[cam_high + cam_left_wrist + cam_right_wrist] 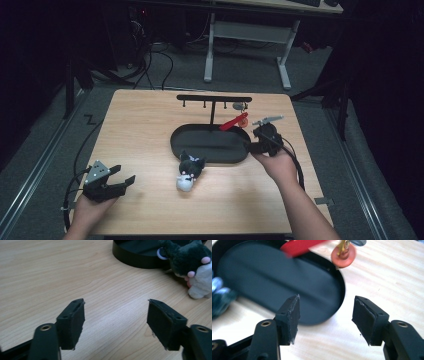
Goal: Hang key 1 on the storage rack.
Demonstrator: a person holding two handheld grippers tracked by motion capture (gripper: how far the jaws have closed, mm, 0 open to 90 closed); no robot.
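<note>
Item 1, black oval tray (235, 152): lies at the middle of the desk (145, 125), slightly toward the far edge; its bed is bare, so it reads as the catch-all for loose pieces.

Item 2, black hook rack (214, 99): stands just behind the tray, toward the far edge. A red keychain strap (231, 123) with an orange disc (243, 120) slants down from its right end, and the strap's lower end lies over the tray's far rim.

Item 3, plush toy (188, 172), dark head, white body: lies on the desk touching the tray's near rim, within easy reach of either hand.

Item 4, left tongs (126, 177): near the near-left corner, spread wide, nothing between the pads, aimed toward the plush.

Item 5, right tongs (251, 145): at the tray's right end, just below the keychain; spread apart and empty, the strap not held.
</note>
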